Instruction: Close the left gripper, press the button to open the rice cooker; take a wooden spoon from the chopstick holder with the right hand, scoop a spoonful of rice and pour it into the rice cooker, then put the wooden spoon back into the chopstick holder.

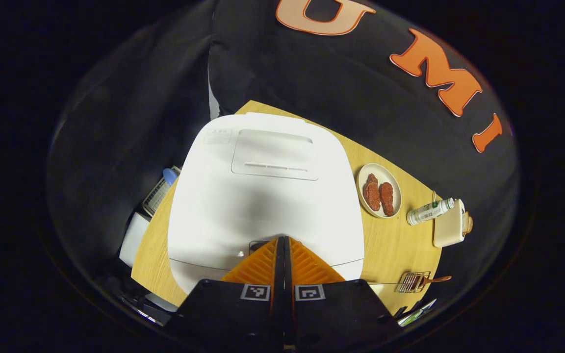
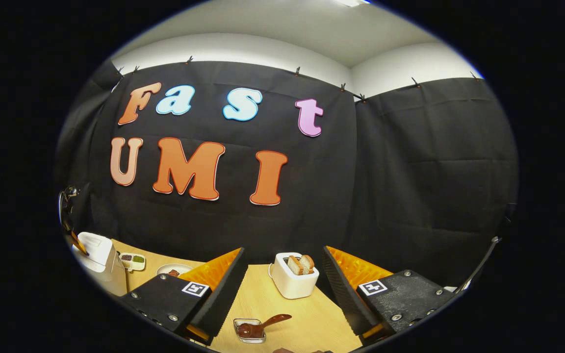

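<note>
A white rice cooker stands on the wooden table with its lid down. My left gripper is shut with nothing between its fingers, and its tips rest at the button on the cooker's front edge. The wooden spoon lies in the wire chopstick holder at the table's near right. In the right gripper view my right gripper hangs open over the table. The wooden spoon and its holder lie just below it. The rice cooker sits far left.
A plate with two red-brown pieces, a lying bottle and a white toaster stand right of the cooker. A toaster holding bread sits straight ahead of the right gripper. A small divided tray is near the cooker.
</note>
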A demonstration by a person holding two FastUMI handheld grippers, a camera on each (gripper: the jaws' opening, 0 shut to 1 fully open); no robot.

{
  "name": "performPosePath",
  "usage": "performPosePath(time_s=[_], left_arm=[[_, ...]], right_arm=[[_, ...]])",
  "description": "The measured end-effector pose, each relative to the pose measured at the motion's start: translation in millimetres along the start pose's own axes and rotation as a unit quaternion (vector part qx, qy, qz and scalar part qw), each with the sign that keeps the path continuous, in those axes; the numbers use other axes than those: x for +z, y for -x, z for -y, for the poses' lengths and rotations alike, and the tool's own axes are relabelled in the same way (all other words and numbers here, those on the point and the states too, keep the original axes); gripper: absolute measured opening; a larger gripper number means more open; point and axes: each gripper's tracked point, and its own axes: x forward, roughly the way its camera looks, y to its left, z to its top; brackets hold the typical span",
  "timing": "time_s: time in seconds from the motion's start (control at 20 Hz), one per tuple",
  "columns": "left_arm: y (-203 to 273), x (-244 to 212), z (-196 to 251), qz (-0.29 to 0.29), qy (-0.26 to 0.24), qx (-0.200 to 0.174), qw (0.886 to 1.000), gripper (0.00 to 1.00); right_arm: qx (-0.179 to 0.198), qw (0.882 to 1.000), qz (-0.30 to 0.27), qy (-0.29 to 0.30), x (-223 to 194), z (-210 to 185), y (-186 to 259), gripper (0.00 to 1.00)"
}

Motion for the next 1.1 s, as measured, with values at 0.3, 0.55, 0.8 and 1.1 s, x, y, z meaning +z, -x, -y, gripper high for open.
performPosePath(time_s=[0.3, 0.55, 0.8, 1.1], left_arm=[[64, 64, 10, 0.169, -0.077, 0.038, 0.982, 0.06], [135, 114, 33, 0.321, -0.119, 0.071, 0.937, 0.05], [195, 118, 63, 0.422, -0.126, 0.056, 0.896, 0.05], [246, 97, 110, 0.48, -0.149, 0.013, 0.865, 0.39]], right_arm=[[0.011, 1.0, -0.029, 0.006, -32, -5, -16, 0.95], [0.024, 0.997, -0.07, 0.013, -74, -7, -28, 0.95], [0.041, 0.994, -0.101, 0.002, -105, -7, -37, 0.95], [0.049, 0.987, -0.153, -0.014, -161, -1, -52, 0.95]])
